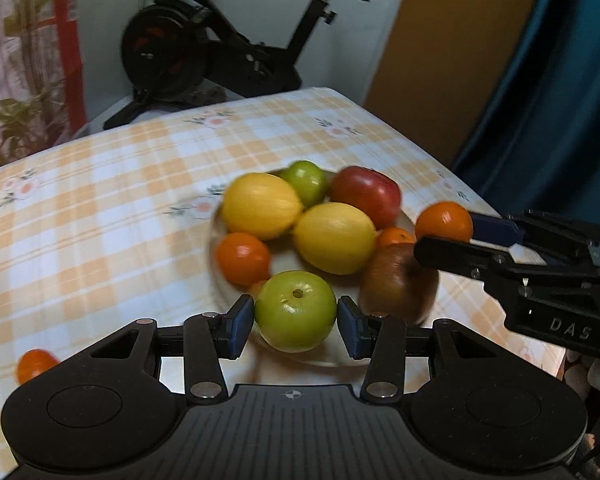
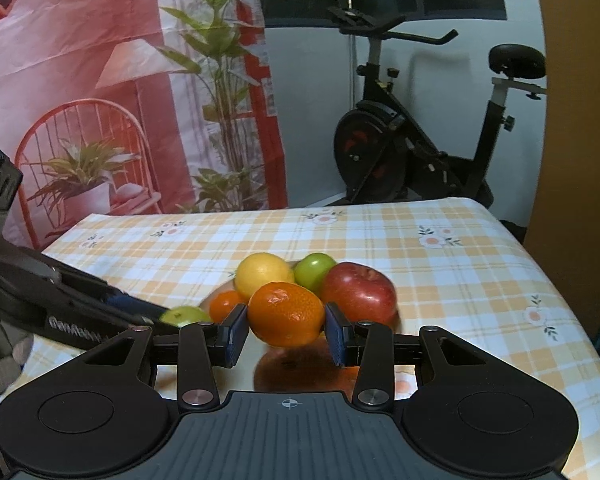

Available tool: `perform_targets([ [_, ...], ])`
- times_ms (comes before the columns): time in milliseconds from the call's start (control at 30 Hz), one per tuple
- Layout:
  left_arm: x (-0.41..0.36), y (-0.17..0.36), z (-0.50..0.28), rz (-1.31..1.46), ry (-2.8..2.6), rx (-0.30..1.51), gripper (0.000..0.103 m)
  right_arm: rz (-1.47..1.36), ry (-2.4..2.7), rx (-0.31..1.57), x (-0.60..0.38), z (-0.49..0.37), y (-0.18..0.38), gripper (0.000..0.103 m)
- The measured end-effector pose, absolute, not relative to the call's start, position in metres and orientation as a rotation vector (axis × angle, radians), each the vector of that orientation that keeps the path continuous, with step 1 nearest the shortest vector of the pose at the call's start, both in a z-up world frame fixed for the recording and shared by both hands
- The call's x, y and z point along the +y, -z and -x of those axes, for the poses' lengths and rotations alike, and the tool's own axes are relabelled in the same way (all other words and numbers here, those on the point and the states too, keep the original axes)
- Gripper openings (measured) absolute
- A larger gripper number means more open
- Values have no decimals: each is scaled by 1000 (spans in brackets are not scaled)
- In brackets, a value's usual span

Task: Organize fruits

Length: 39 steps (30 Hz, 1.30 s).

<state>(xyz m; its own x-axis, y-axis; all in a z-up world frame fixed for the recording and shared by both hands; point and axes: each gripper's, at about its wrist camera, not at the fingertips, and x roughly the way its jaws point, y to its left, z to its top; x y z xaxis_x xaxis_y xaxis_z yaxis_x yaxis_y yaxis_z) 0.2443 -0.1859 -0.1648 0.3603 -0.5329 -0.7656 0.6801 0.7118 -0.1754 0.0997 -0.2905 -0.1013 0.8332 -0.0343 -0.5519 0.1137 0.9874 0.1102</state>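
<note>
Plate: the glass plate [image 1: 216, 240] sits mid-frame on the checked tabletop [image 1: 100, 200], already piled with two lemons [image 1: 260, 204], a red apple [image 1: 366, 194], a small green fruit [image 1: 306, 178], a brownish apple [image 1: 396, 284] and oranges.
Left gripper [image 1: 296, 326]: jaws clamped on a green apple [image 1: 296, 312], lower centre of the left wrist view, carried at the plate's near edge.
Right gripper [image 2: 286, 332]: jaws clamped on an orange [image 2: 286, 314], centre of the right wrist view, held above the plate's near side; its reflection shows below.
Done so far: most fruit looks gathered on the plate, I'd say.
Left to do: both carried fruits want setting down, and one stray orange [image 1: 34, 364] waits at lower left on the tabletop.
Writing: "DAS" reads on the right gripper's body at the right edge of the left wrist view; the lettering on the left gripper, left of the right wrist view, is too blurred to read.
</note>
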Motion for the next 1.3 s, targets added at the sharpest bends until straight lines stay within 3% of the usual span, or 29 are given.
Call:
perform_targets([
  [700, -208, 181, -242, -214, 797, 960, 48, -152, 93, 581, -304, -92, 104, 38],
  [1300, -125, 139, -270, -58, 601, 848, 48, -52, -9, 670, -258, -141, 120, 38],
])
